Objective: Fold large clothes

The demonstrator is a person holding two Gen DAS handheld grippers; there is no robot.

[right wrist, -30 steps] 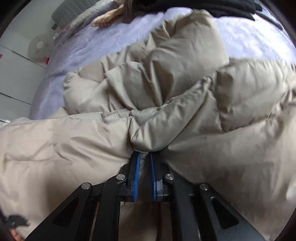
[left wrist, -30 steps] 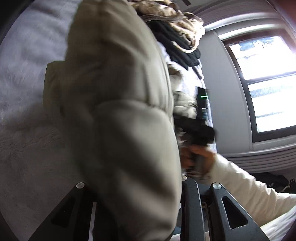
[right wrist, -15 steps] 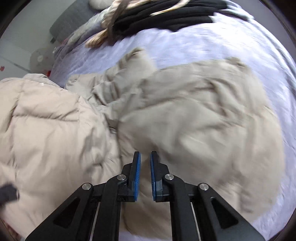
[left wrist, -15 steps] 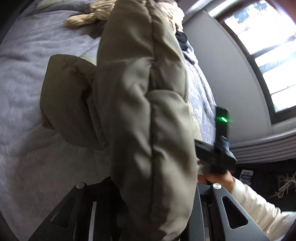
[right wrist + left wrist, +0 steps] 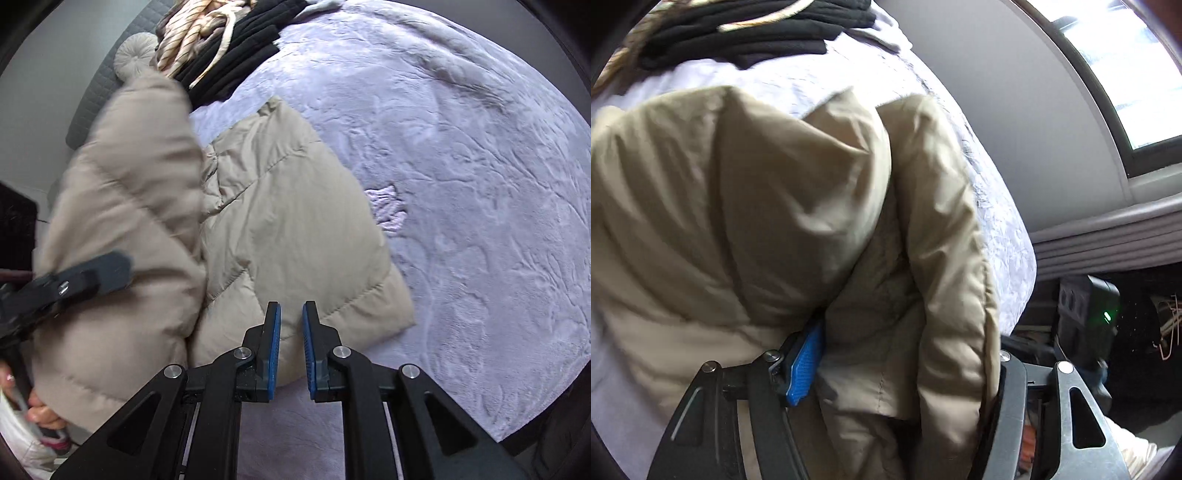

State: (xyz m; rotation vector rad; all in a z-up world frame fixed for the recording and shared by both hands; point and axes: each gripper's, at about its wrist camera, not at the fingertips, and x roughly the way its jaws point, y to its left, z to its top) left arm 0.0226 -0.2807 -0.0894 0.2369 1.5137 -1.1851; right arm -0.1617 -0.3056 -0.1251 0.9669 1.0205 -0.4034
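The beige puffer jacket (image 5: 288, 221) lies on the lilac bedspread (image 5: 480, 184), partly doubled over: one quilted section rests flat, while a bulky fold at its left is not yet laid down. The left gripper (image 5: 905, 369) has just been opening; jacket fabric sits between its spread jaws, and I cannot tell whether the pads press on it. The right gripper (image 5: 291, 347) hovers empty, jaws nearly together, over the jacket's near edge. Flattening and further folds look outstanding. Open bedspread stretches to the right; a pile of dark clothes (image 5: 236, 48) crowds the far side.
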